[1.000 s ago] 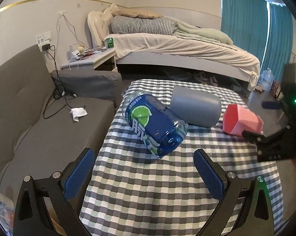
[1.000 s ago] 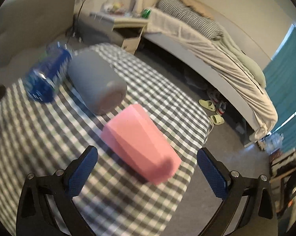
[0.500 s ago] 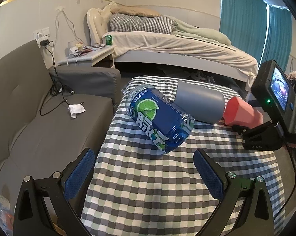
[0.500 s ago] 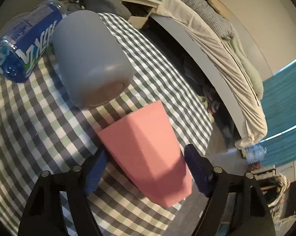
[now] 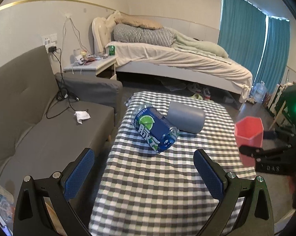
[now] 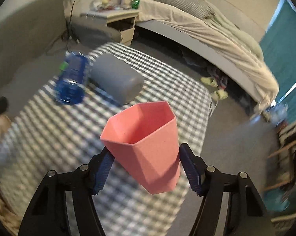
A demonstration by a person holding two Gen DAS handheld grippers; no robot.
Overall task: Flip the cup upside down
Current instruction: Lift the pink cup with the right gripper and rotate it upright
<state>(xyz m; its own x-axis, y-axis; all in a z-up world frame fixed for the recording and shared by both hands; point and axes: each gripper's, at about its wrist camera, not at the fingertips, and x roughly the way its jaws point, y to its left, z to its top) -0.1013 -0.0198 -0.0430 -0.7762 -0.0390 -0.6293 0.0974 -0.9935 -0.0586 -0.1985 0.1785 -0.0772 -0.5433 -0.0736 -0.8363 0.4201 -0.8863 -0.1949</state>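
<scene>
My right gripper [image 6: 146, 169] is shut on a pink faceted cup [image 6: 148, 143] and holds it in the air above the checked table [image 6: 49, 137], mouth turned up and away from me. In the left wrist view the pink cup [image 5: 249, 131] hangs off the table's right edge in the right gripper [image 5: 265, 147]. My left gripper [image 5: 144, 173] is open and empty above the near part of the checked table [image 5: 148, 186].
A blue bottle [image 5: 154, 129] and a grey cup [image 5: 186, 117] lie on their sides at the table's far end. A grey sofa [image 5: 39, 133] stands to the left. A bed [image 5: 177, 63] and nightstand [image 5: 93, 66] stand behind.
My right gripper closed on the pink cup, which lay on its side, lifted it off the table and turned its mouth upward. The left gripper stayed open, barely moving.
</scene>
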